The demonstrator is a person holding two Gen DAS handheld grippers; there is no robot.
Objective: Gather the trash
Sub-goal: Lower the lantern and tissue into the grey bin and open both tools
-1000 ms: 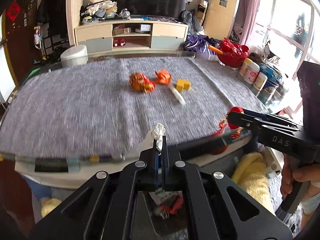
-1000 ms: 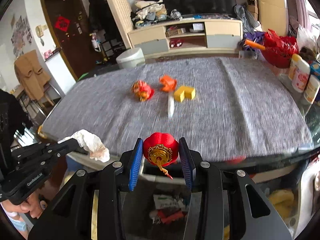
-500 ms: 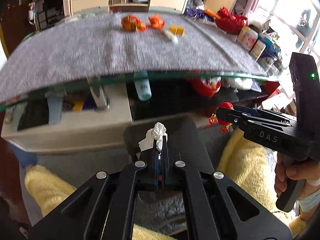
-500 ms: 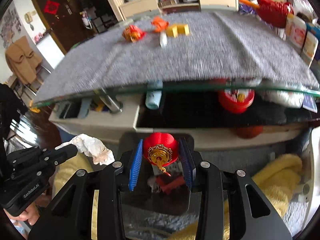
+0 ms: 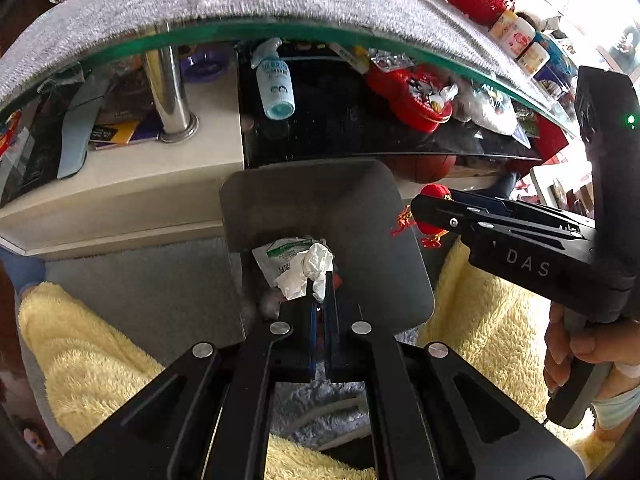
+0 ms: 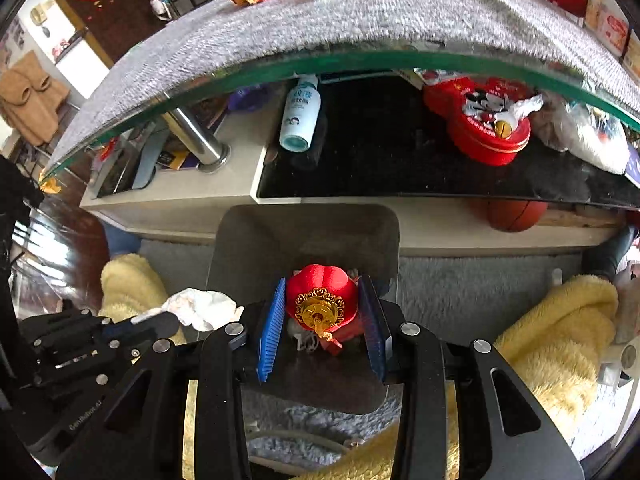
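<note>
While over bin (image 6: 256, 240) | left hand-held gripper (image 5: 320, 300) pinches tissue (image 5: 316, 264) | right hand-held gripper (image 6: 322, 312) clamps lantern (image 6: 320, 296), tassel toward camera

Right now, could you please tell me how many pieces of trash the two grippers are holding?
2: a crumpled white tissue in the left gripper and a small red lantern ornament in the right gripper, both above the grey bin.

Between the left gripper's (image 5: 320, 304) matt black plastic arms sits a crumpled white paper tissue (image 5: 316, 266). The right gripper's (image 6: 322, 336) ribbed blue pads press a red lantern ornament (image 6: 321, 296) with a matt skin and a shiny gold cap. Below both jaws stands a smooth, dull grey bin (image 5: 308, 196). Ahead, rough grey cloth (image 6: 360, 16) covers a glossy glass tabletop (image 6: 360, 62); fluffy yellow fleece (image 5: 92, 356) lies beside.
</note>
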